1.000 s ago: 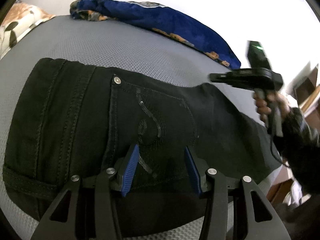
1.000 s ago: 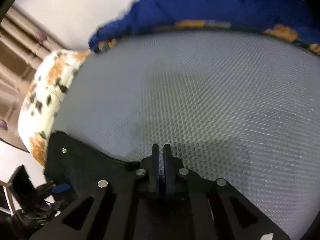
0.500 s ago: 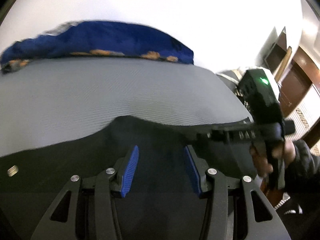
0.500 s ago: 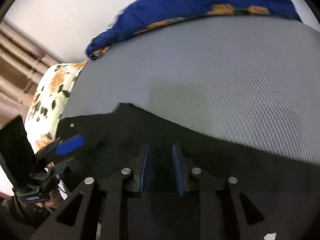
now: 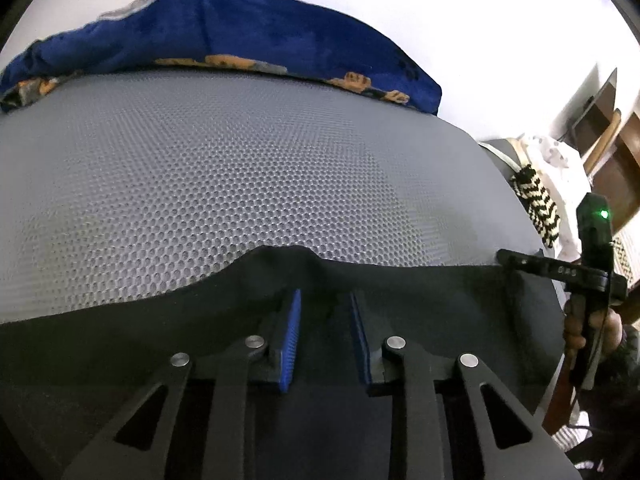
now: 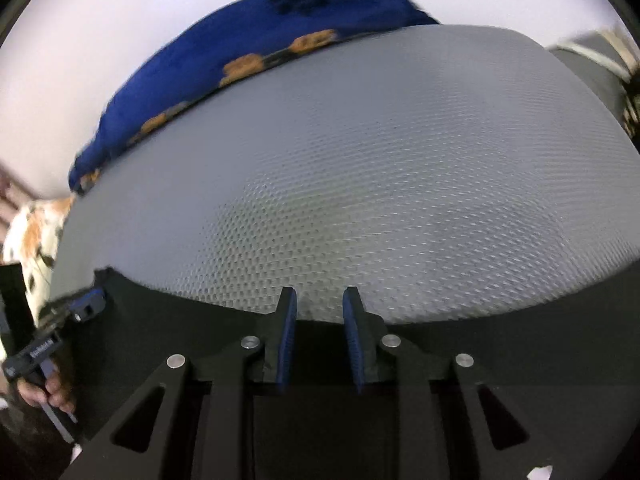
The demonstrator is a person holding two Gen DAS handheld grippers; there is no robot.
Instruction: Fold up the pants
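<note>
Black pants (image 5: 168,332) lie flat on a grey mesh mattress (image 5: 240,168), filling the bottom of both wrist views. My left gripper (image 5: 324,302) presses down just inside their far edge, which puckers up ahead of the fingers. Its jaws are closing with dark cloth between the blue pads, and a gap still shows. My right gripper (image 6: 320,302) stands open astride the far edge of the pants (image 6: 160,320), with grey mattress between its tips. Each gripper shows in the other's view: the right gripper (image 5: 506,257) at the pants' right end, the left gripper (image 6: 86,306) at their left.
A blue blanket (image 5: 240,36) with orange prints runs along the mattress's far side. A floral pillow (image 6: 32,232) lies at the left end. A black-and-white striped cloth (image 5: 538,208) and wooden furniture (image 5: 616,168) stand off the right end.
Both grippers slid over to the pants' far edge, the left from the back pocket, the right from bare mattress. The left jaws narrowed. The right jaws went from shut to open.
</note>
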